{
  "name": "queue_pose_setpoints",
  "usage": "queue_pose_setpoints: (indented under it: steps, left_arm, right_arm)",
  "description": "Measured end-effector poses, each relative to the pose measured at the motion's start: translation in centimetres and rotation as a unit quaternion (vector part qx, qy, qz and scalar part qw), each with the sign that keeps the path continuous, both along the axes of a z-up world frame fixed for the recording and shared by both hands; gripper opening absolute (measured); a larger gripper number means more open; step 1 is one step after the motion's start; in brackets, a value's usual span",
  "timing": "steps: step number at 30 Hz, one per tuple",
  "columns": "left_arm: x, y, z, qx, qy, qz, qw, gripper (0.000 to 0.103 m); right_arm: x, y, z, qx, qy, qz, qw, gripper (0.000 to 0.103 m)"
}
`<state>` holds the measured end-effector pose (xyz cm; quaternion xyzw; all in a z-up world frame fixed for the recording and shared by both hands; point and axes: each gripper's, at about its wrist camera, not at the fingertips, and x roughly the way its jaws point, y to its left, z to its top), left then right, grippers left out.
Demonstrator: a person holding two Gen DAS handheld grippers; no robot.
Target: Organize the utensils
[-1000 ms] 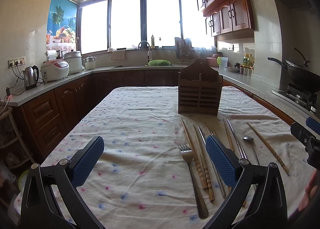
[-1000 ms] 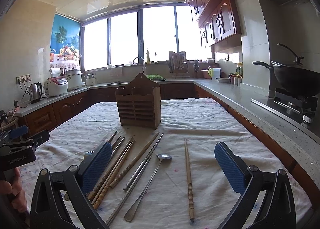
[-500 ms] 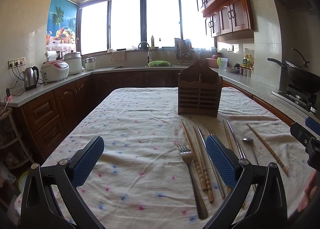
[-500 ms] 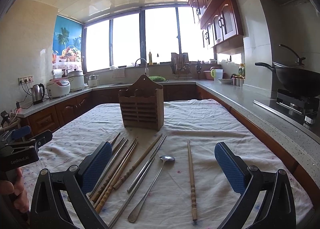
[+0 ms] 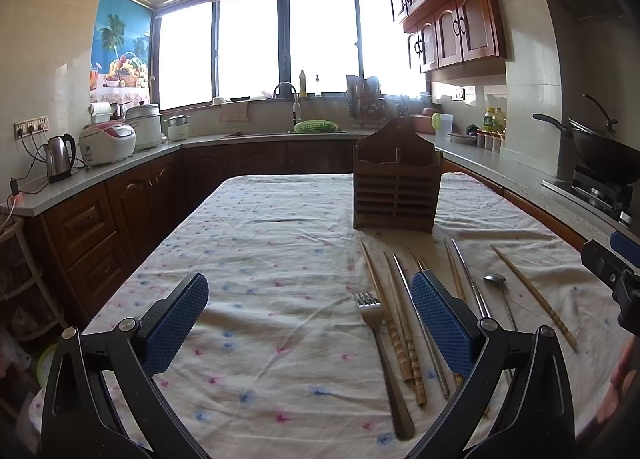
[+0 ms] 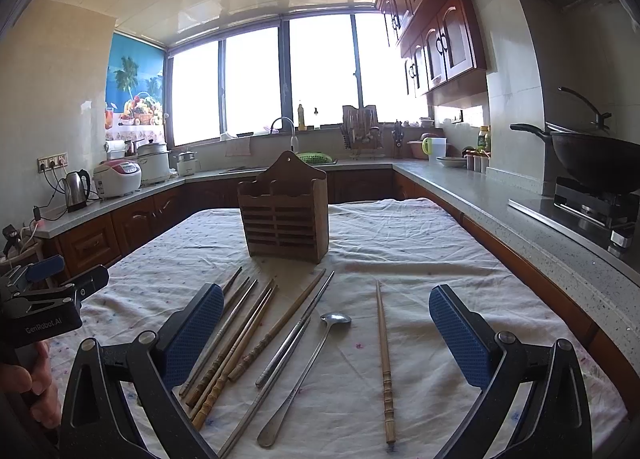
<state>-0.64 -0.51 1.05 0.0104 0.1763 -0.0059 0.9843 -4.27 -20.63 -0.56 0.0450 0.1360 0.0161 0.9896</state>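
Haven't started really: my left gripper (image 5: 310, 317) and right gripper (image 6: 326, 325) both hang wide open, holding nothing. Every utensil, from the fork (image 5: 380, 351) to the spoon (image 6: 306, 371), lies on the tablecloth (image 5: 260, 243); the wooden holder (image 6: 285, 215) looks empty.

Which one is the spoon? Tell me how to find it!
Find the wooden holder standing on the flowered tablecloth. In front of it lie long utensils; the spoon is the shiny metal one with a round bowl, left of a lone wooden chopstick.

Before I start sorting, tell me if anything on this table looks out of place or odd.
One wooden chopstick lies alone to the right of the spoon, apart from the other chopsticks bunched on the left. The wooden holder stands upright and looks empty, though its inside is not fully visible. The cloth is wrinkled. Nothing looks spilled or damaged.
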Motion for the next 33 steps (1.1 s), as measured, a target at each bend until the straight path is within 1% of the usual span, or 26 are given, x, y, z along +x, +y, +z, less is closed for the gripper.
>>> queue_pose_setpoints:
  steps: [17, 23, 27, 33]
  left_arm:
    - [0.6, 0.1, -0.4, -0.006, 0.013, -0.004, 0.9999, 0.103]
    - [1.7, 0.5, -0.9, -0.02, 0.037, -0.011, 0.999, 0.103]
    - [2.5, 0.7, -1.2, -0.031, 0.058, -0.018, 0.9977, 0.103]
    - [4.2, 0.6, -1.9, -0.054, 0.097, -0.05, 0.9925, 0.103]
  right_arm:
    - [0.4, 0.0, -0.3, 0.005, 0.01, 0.005, 1.0, 0.103]
    - [1.0, 0.0, -0.1, 0.006, 0.026, 0.011, 1.0, 0.103]
    - [1.7, -0.2, -0.2, 0.013, 0.047, 0.012, 0.999, 0.103]
    - [3.3, -0.7, -0.8, 0.026, 0.083, 0.02, 0.996, 0.102]
